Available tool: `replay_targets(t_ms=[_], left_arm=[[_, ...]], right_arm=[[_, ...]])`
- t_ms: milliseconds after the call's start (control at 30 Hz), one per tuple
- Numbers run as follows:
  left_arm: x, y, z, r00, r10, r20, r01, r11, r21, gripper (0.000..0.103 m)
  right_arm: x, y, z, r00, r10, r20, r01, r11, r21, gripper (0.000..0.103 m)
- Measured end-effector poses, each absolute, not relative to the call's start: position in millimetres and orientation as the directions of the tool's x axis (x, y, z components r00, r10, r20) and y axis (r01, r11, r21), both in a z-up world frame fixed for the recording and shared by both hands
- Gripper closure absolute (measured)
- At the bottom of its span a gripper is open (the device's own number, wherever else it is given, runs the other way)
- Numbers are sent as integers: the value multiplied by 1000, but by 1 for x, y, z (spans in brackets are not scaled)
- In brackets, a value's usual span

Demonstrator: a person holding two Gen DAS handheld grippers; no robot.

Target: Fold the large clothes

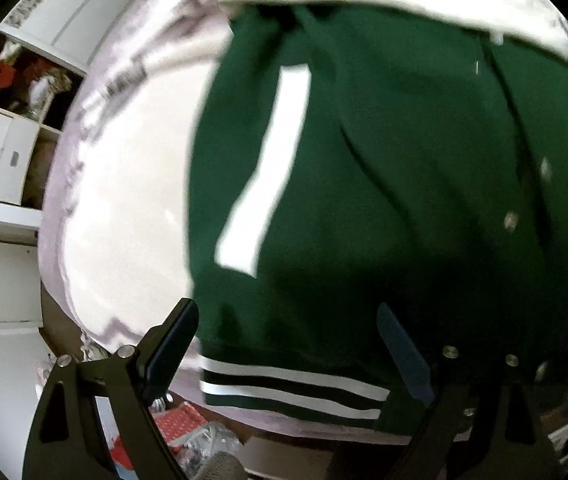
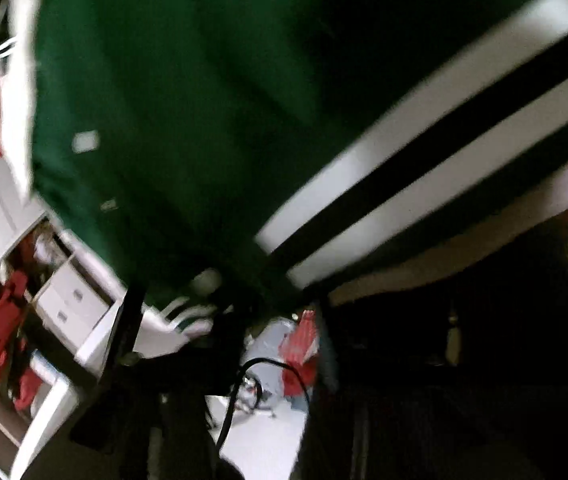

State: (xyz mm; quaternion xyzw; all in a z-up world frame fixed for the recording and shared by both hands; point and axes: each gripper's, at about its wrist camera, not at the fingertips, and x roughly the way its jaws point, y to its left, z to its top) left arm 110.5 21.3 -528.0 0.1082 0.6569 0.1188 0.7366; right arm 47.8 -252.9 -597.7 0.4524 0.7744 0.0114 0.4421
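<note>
left wrist view: a green varsity-style jacket point(image 1: 364, 180) lies spread over a pale, round-edged bench point(image 1: 123, 200), its ribbed hem point(image 1: 292, 388) banded in white and black along the bench's near rim. a white strip point(image 1: 263, 168) runs down the green cloth, which looks thick and soft, with long shallow creases. the left gripper point(image 1: 284, 356) hovers just above that hem, fingers point(image 1: 167, 352) spread wide apart and gripping nothing. a white shelf unit point(image 1: 7, 160) stands beyond the bench's left edge. to fold well from here, the fingers should likely close on the hem's full thickness, both layers, so the heavy cloth lifts evenly.

right wrist view: heavily blurred. the same jacket's green body point(image 2: 183, 100) fills the upper picture, the striped hem point(image 2: 424, 184) running diagonally toward the bench's edge. the right gripper point(image 2: 223, 312) sits low beneath the hem; whether its fingers are apart or clamped on cloth cannot be told. red items point(image 2: 3, 332) crowd the shelves left of the jacket.
</note>
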Motion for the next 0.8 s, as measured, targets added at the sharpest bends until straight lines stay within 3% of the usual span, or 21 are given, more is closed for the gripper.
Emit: replay_targets(t_ms=[33,167,300,400,500,667,800], left_arm=[[113,21,-518,127,324,-937,-45,946,321,10],[126,12,-496,151,325,-934,-92,945,314,8],[143,-10,-493,140,336,-932,-157,936,314,8],[149,-31,-496,114,382,-917,-214,911,352,8],[151,-50,-499,74,452,-889,-269,867,419,8],[155,-88,-518,-44,572,-819,-376,750,544,8],[155,-107,-533,-123,575,-809,-416,710,568,8]], right_arm=[[58,-268,-575,-192,707,-680,663,605,441,34],[104,-324,-508,-154,652,-742,546,682,486,33],[183,-389,-478,-66,570,-819,460,746,482,33],[254,-449,-488,0,528,-849,416,772,481,33],[323,-500,-514,34,574,-818,385,748,541,33],[408,-517,-557,-13,596,-803,277,774,569,33],[436,-492,-583,-112,623,-774,178,779,601,35]])
